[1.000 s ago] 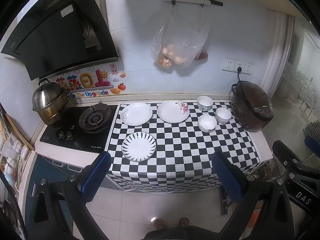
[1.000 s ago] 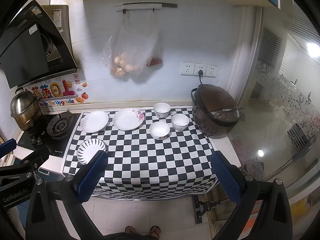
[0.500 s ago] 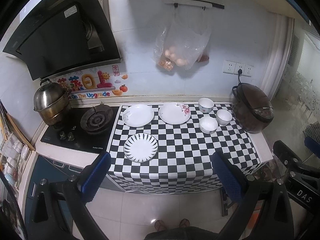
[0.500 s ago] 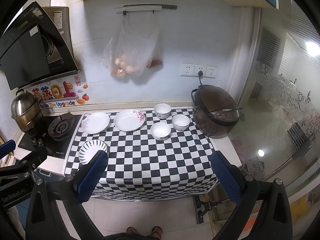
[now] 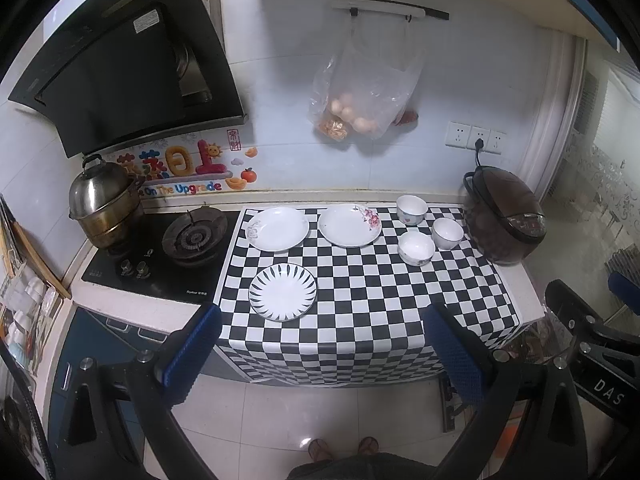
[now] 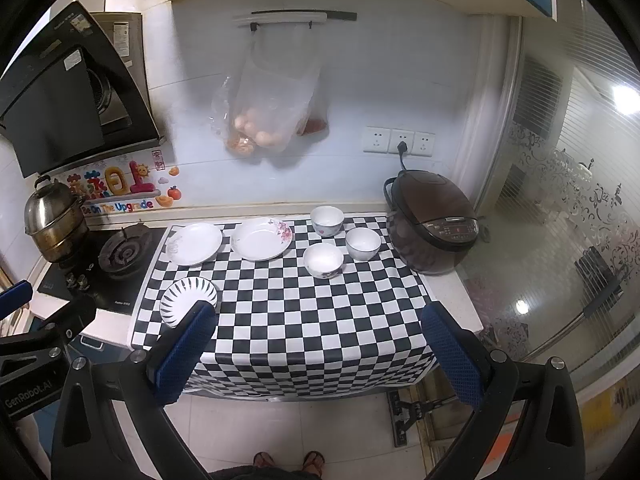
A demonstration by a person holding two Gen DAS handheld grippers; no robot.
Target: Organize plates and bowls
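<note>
Two blue-padded grippers are hanging over the floor in front of a kitchen counter draped with a black-and-white checkered cloth [image 5: 360,300]; the left gripper [image 5: 320,352] is standing with its jaws spread wide and holding nothing, and the right gripper [image 6: 316,348] is likewise gaping and empty. On the cloth, a white plate with black radiating stripes [image 5: 282,291] is sitting at 7 o'clock near the front edge; a plain white plate [image 5: 278,229] and a white plate with pink blossoms on its rim [image 5: 349,225] are lying side by side at 11 and 12 o'clock; three empty white ceramic bowls [image 5: 416,247] are clustering at 2 o'clock, close together, beside a brown rice cooker [image 5: 505,220]. A colourful wall sticker [image 5: 180,176] is reading "On The Upgrade"; the right gripper's body, seen from the left wrist, is showing "DAS", and the left one's, seen from the right wrist, "GenRobot.AI". A clear plastic bag [image 5: 362,96] hanging from a wall rail is holding eggs and something orange. A steel steamer pot [image 5: 102,204] is resting on the black gas hob [image 5: 160,256].
</note>
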